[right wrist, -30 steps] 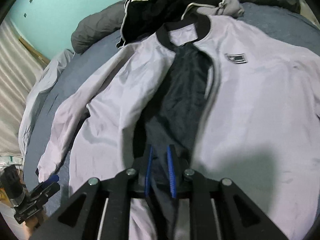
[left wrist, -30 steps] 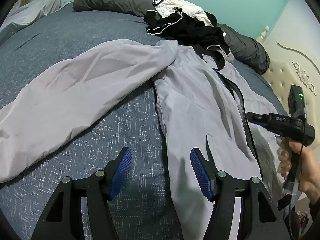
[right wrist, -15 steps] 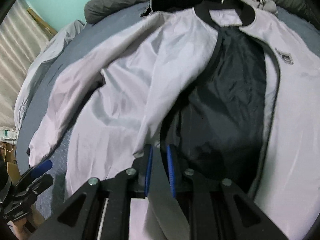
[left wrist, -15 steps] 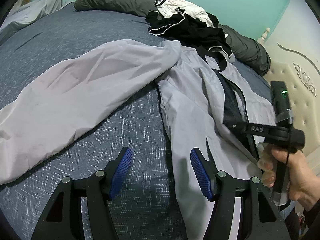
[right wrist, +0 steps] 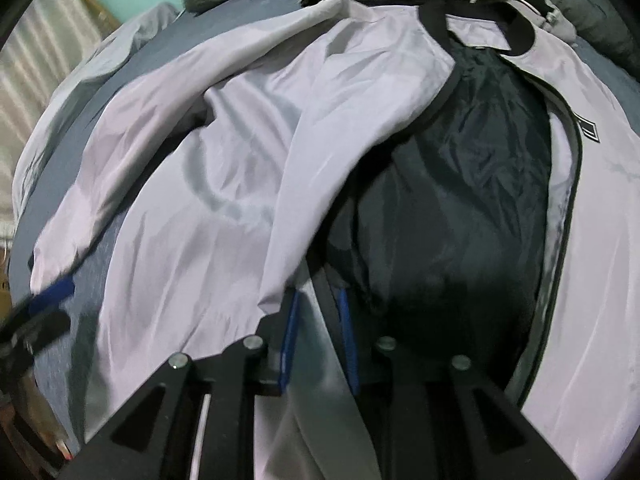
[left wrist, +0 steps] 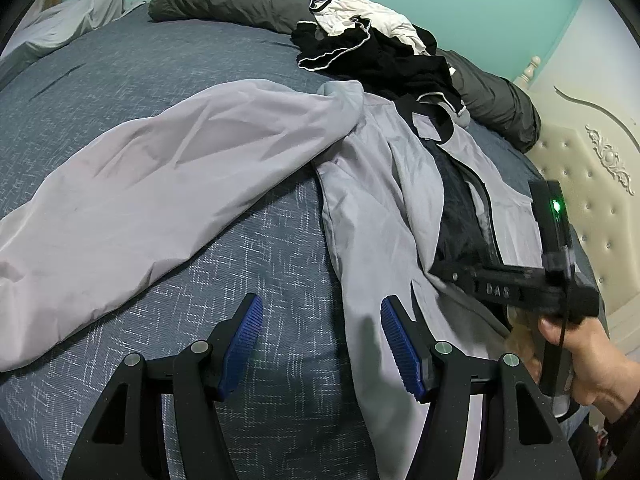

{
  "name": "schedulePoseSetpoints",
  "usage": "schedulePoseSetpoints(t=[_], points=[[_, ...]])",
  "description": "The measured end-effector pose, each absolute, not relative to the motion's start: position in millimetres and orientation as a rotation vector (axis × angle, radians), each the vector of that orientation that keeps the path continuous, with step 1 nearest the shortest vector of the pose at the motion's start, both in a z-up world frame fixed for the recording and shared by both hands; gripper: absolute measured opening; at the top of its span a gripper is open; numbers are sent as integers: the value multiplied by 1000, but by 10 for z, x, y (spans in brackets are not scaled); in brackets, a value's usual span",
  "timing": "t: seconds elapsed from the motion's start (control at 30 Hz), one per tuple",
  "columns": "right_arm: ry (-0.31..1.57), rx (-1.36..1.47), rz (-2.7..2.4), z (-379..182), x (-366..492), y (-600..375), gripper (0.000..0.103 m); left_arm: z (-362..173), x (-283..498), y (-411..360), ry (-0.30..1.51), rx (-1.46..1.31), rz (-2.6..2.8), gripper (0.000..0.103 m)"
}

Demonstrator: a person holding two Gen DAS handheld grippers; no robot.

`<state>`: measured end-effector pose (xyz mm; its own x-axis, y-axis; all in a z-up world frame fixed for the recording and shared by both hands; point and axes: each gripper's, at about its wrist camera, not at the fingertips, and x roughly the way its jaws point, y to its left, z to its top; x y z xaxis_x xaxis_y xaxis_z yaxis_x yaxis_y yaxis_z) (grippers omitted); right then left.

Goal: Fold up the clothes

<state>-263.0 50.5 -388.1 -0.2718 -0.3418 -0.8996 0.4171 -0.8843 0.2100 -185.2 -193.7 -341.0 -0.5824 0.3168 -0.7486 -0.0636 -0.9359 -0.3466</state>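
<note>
**Front panel drawn over, right tool letting go**

A grey jacket lies face up on the bed, collar toward the pillows and hem toward the person. It is unzipped, so the dark lining shows down the middle. One sleeve is spread far out to the side across the bed, which leaves it free to be folded in later. A heap of black and white clothes sits by the collar, apparently waiting its turn.

The right tool has the edge of the jacket's front panel between its blue pads. Its jaws are opening, and the cloth already looks slack between them; I judge this a release after pulling the panel toward the zip line to close the front. From the left wrist view, the hand carries that tool pointed steeply down onto the jacket's middle.

The left tool hangs above the bed beside the jacket's side seam, tilted downward, jaws parted wide and empty. It looks placed to take the side or sleeve next.
</note>
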Motion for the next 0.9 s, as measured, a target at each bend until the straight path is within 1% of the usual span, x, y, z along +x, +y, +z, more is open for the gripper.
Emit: schedulePoseSetpoints(t=[0.03, 0.17, 0.33, 0.4, 0.47, 0.53, 0.6, 0.8, 0.9], points=[[104, 1515, -2170, -3882, -2603, 518, 20, -3407, -1853, -1941, -420, -1305, 2583, 66], [46, 1527, -2109, -3861, -2543, 673, 20, -3404, -1858, -1957, -421, -1305, 2585, 66], [83, 1518, -2092, -3898, -2456, 723, 20, -3390, -1865, -1927, -411, -1301, 2577, 66], [72, 1510, -2101, -3897, -2439, 744, 19, -3386, -1860, -1921, -404, -1300, 2575, 66], [87, 1493, -2117, -3877, -2395, 746, 14, -3388, -1856, -1933, -404, -1303, 2575, 66], [117, 1474, -2134, -3842, -2349, 744, 12, -3384, -1861, -1949, -410, -1305, 2578, 66], [133, 1456, -2157, -3797, -2317, 774, 10, -3369, -1864, -1958, -416, -1301, 2580, 66], [79, 1402, -2290, -3556, -2301, 1102, 7, -3339, -1875, -1890, -395, -1296, 2576, 66], [108, 1367, -2395, -3342, -2198, 1229, 7, -3337, -1878, -1845, -382, -1302, 2572, 66]])
